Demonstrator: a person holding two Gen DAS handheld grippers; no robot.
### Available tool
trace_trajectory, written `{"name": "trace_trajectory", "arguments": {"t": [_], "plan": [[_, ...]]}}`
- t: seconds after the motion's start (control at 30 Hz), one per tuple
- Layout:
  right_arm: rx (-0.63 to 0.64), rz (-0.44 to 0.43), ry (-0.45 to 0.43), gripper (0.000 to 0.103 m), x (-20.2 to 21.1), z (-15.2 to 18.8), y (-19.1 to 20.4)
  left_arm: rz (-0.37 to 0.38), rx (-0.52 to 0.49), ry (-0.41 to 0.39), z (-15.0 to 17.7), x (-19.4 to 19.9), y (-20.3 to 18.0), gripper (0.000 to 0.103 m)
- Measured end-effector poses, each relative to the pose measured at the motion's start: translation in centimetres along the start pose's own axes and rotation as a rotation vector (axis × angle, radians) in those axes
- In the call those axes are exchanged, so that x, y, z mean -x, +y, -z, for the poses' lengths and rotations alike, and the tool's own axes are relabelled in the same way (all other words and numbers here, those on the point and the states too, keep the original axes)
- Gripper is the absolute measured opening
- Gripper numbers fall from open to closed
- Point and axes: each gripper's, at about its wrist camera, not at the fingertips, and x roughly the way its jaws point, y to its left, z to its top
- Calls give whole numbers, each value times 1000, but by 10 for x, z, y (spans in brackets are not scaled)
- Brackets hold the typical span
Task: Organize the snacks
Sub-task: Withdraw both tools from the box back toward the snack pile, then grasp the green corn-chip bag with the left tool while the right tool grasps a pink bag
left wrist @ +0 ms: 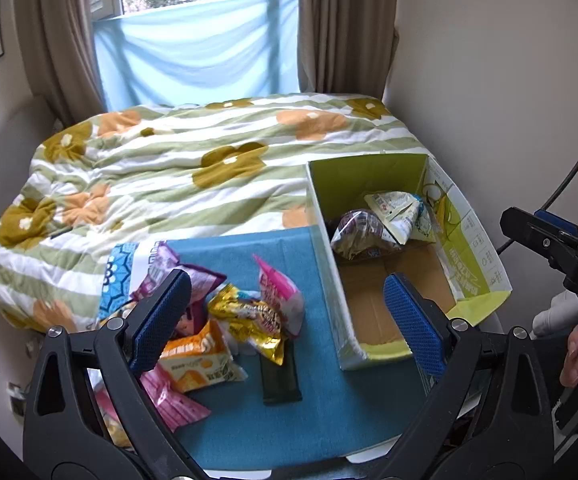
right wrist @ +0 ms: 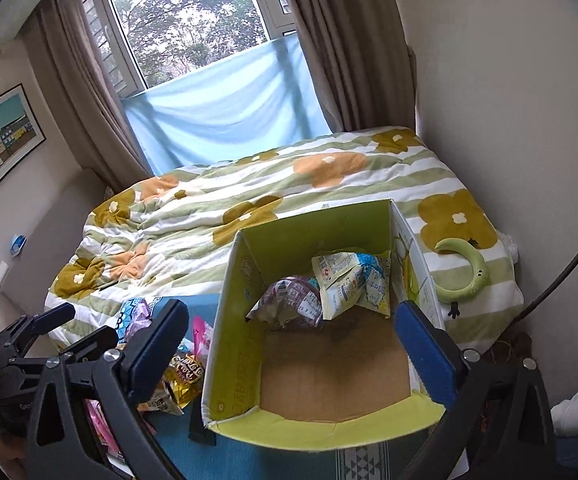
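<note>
Showing in both views: an open cardboard box with green inner walls is being seen on a blue cloth at the foot of a bed with a flowered quilt.
Box contents: a purple-brown packet and a white-and-yellow packet are lying touching each other at the far end of the box; the near part of its brown floor is being left bare.
Loose snacks: a pile is lying on the blue cloth just beside the box's left wall.
Left wrist view only: the pile is being shown in full, with a gold packet, a pink packet, an orange packet, a purple packet and a dark flat bar.
Right wrist view only: a green crescent toy is being seen on the quilt to the right of the box, and most of the pile is being hidden behind the left finger.
Left gripper: its fingers are being held wide apart over the pile, with nothing between them.
Right gripper: its fingers are being held wide apart above the box, gripping nothing.
Hand: fingertips on the right gripper's handle are being seen at the left view's right edge.
</note>
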Motion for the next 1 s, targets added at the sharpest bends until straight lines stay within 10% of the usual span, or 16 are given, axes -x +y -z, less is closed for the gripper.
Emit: {"name": "trace_trajectory", "arguments": {"t": [0.53,1.0], "plan": [[183,-226,97,103,-3,74,96,-185,233,35,115,72,109,96],[270,-392,261,103,-66,141,194,-173,376,201,200,39,233,96]]}}
